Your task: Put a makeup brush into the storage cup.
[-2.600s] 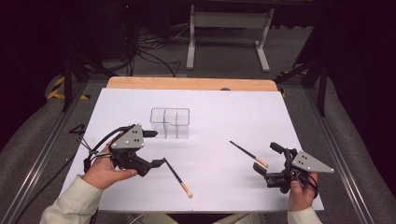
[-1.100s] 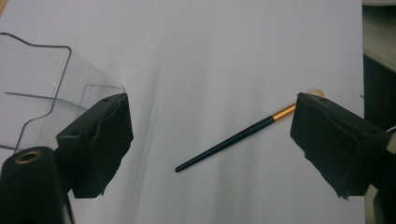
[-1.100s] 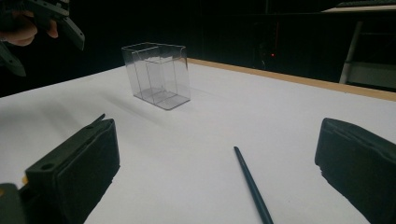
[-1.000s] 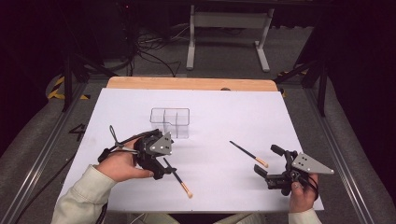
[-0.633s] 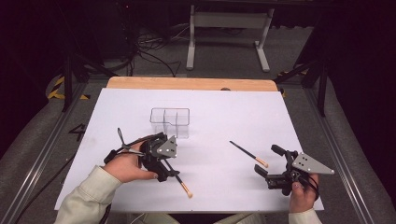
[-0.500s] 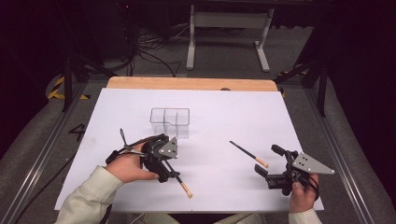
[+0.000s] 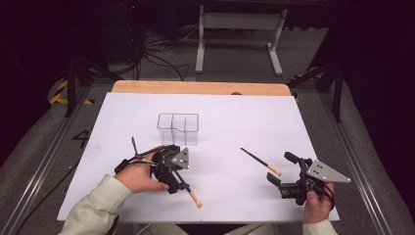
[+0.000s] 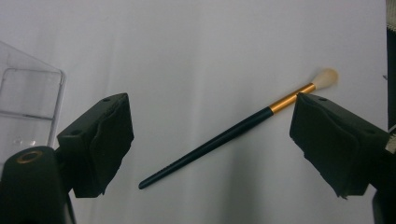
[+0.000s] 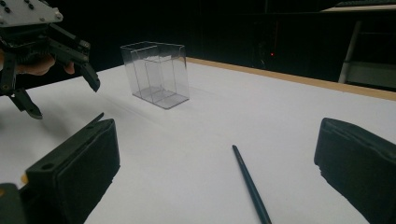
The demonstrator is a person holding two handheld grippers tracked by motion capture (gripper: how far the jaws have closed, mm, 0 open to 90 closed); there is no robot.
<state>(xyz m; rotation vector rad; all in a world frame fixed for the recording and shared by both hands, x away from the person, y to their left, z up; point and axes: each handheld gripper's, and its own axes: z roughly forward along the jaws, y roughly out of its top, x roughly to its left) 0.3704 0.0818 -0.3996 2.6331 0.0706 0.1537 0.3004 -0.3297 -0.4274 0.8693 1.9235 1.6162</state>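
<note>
A black-handled makeup brush (image 8: 219,140) with a gold ferrule and pale bristles lies flat on the white table. My left gripper (image 8: 210,144) hangs open over it, one jaw on each side and neither touching. From above, that gripper (image 7: 172,177) covers most of the brush (image 7: 192,194), whose bristle end pokes out toward the front edge. A second brush (image 7: 259,161) lies at the right, just ahead of my right gripper (image 7: 282,169), which is open and holds nothing. In the right gripper view this brush's handle (image 9: 250,186) lies between the wide-apart jaws.
A clear plastic box with compartments (image 7: 178,128) stands upright mid-table, just beyond the left gripper, and also shows as the box (image 9: 156,74). The white table top (image 7: 235,117) ends in a wooden strip at the far edge. Dark stands and cables lie beyond.
My left hand has carried its gripper right and toward the front, from beside the brush to directly over it, jaws open. The right gripper and both brushes have stayed put.
</note>
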